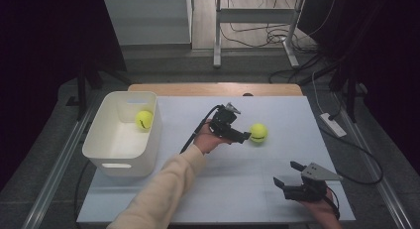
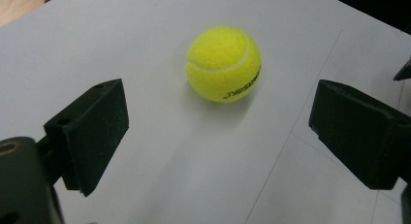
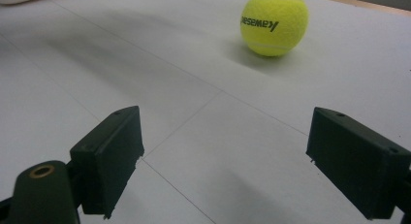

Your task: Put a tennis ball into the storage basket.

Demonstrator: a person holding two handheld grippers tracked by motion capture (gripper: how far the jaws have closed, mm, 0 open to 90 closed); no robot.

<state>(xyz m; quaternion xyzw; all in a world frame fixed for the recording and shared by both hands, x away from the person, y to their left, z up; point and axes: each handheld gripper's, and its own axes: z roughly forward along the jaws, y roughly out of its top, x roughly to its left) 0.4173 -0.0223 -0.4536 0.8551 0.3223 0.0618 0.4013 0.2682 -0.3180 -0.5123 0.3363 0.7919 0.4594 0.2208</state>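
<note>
Work in hand: you are collecting tennis balls into the white bin (image 1: 148, 154) on the left of the desk (image 1: 233, 199).
Done: one ball in the bin (image 1: 144, 119) already lies against its far right corner.
Left: the loose tennis ball (image 1: 258, 133) is not yet gripped; by my reading you must close on it, lift it, carry it left and drop it in.
Ball position: near the middle of the desk, right of centre, just ahead of your left gripper (image 1: 246, 136) and well apart from the bin.
Left gripper: its jaws stand wide apart with nothing between them; in the left gripper view the ball (image 2: 224, 64) sits beyond the jaw tips, not touching either.
Right gripper: your right gripper (image 1: 287, 173) rests near the desk's front right edge, jaws spread wide, holding nothing.
Ball orientation: a sphere, so no long axis; in the right gripper view its printed name (image 3: 259, 23) reads upside down, facing that gripper.
</note>
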